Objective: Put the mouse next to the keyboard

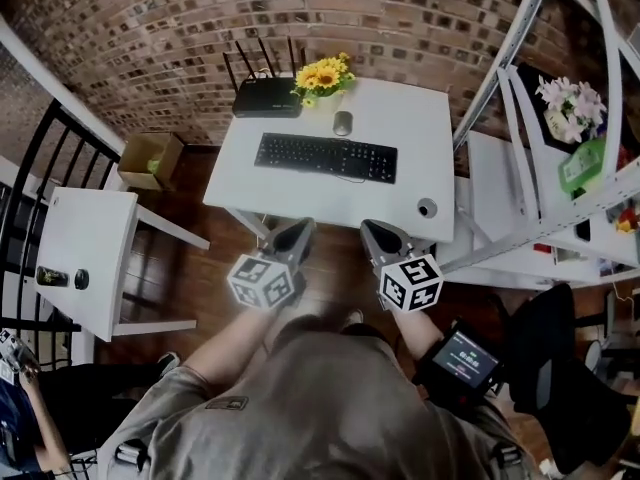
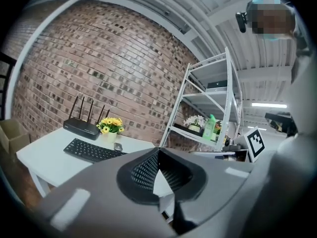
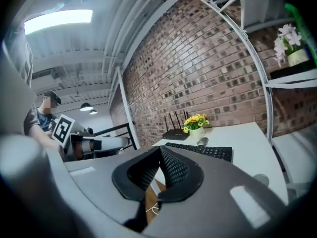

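A grey mouse (image 1: 343, 123) lies on the white table (image 1: 410, 118), behind the black keyboard (image 1: 325, 156) and beside the yellow flowers (image 1: 323, 76). Both gripper views catch it far ahead: the mouse (image 2: 118, 147) past the keyboard (image 2: 91, 151), and the mouse (image 3: 202, 142) beyond the keyboard (image 3: 203, 151). My left gripper (image 1: 299, 228) and right gripper (image 1: 373, 228) hover side by side just short of the table's near edge, pointing at it. Each has its jaws shut tip to tip with nothing between them, the left gripper (image 2: 158, 150) and the right gripper (image 3: 160, 148) alike.
A black router (image 1: 267, 98) stands at the table's back left. A small round grey object (image 1: 427, 208) sits at its front right corner. A white side table (image 1: 90, 258) and cardboard box (image 1: 150, 160) are at left, a metal shelf rack (image 1: 560, 198) at right.
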Demonstrator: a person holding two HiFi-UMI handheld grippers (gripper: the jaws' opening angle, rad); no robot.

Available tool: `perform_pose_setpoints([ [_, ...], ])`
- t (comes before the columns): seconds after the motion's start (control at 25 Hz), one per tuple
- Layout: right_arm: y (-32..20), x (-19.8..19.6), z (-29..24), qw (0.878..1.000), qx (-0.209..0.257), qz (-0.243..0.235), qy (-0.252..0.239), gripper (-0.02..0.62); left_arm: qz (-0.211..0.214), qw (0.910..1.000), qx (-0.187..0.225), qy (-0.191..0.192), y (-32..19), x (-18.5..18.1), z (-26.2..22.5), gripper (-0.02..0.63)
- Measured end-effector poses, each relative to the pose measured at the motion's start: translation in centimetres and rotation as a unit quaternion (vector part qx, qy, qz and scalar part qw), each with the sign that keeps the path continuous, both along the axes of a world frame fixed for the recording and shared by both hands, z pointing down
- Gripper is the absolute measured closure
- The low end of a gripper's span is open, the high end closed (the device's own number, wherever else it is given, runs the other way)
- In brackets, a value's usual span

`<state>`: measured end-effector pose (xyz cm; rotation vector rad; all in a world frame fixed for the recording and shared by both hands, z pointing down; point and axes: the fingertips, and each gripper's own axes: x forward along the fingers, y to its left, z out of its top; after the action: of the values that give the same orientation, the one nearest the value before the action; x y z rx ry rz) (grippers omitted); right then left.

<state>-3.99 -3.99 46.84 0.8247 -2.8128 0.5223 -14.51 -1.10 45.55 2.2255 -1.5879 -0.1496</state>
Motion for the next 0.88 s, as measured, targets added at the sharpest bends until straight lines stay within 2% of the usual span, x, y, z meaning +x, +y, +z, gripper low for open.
perform_pose_setpoints([
  [0.4, -7.6, -2.5, 1.2, 1.000, -0.009, -0.005, 0.012, 0.584, -0.013, 0.9999, -0.004, 0.001, -7.5, -2.4, 1.0, 0.606],
  [0.88, -17.4, -9.0, 2.1, 0.996, -0.019, 0.056, 0.061, 0.584, 0.031, 0.9992, -0.021, 0.013, -17.4, -9.7, 3.2, 0.606],
])
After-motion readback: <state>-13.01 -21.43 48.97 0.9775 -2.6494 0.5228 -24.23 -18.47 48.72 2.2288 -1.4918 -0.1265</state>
